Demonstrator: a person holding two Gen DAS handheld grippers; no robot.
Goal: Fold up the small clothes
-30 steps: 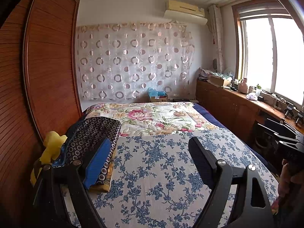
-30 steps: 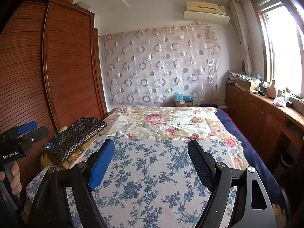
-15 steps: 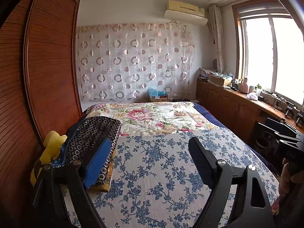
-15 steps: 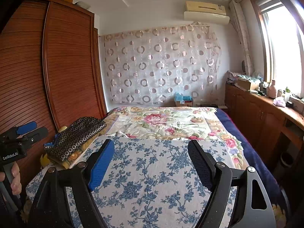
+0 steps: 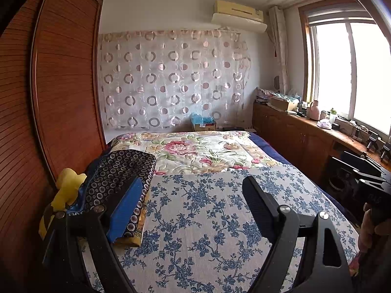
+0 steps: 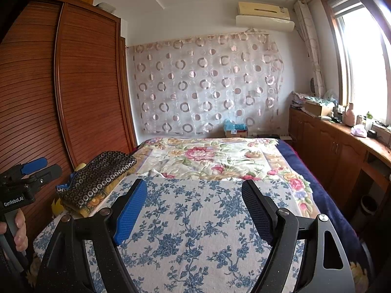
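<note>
Both the left gripper [image 5: 190, 210] and right gripper [image 6: 195, 207] hover empty with jaws wide over the bedspread [image 6: 195, 232], while the clothes pile [image 5: 122, 171] lies at the bed's left edge, with no loose garment in view.

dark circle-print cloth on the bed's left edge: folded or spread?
Folded. The circle-print cloth lies as a compact, layered bundle atop a small pile by the wardrobe, not spread over the bed.

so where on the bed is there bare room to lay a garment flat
The blue floral sheet is bare from the pink floral quilt down to both sets of open fingers. Crowded only along the wardrobe side: the folded ring-patterned clothes and a yellow item.
</note>
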